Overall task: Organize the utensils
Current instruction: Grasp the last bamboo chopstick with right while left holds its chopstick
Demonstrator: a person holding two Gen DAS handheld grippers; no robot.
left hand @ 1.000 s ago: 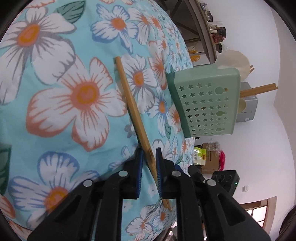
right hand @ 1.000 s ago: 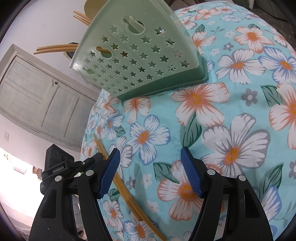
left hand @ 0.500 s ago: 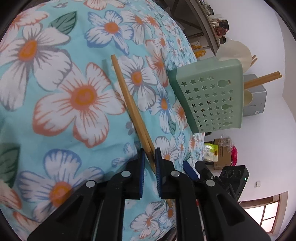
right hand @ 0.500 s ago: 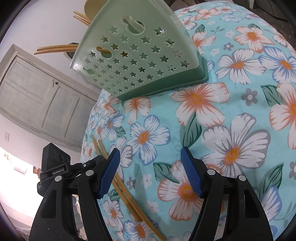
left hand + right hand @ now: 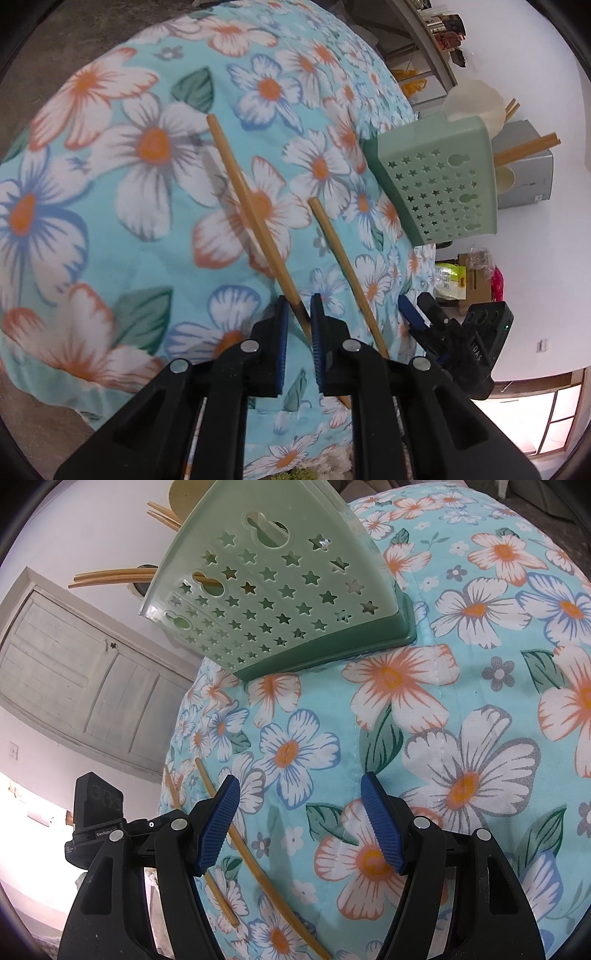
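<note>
With our left gripper point(image 5: 297, 325) we hold one chopstick point(image 5: 251, 218) tight between the blue pads, near its thin end, and it is raised above the flowered cloth point(image 5: 110, 206). The second chopstick point(image 5: 345, 273) lies on the cloth just beside it. Our right gripper point(image 5: 299, 819) is wide apart and holds nothing. The green holder point(image 5: 280, 590) stands on the cloth, with other chopsticks point(image 5: 110, 576) sticking out of it.
</note>
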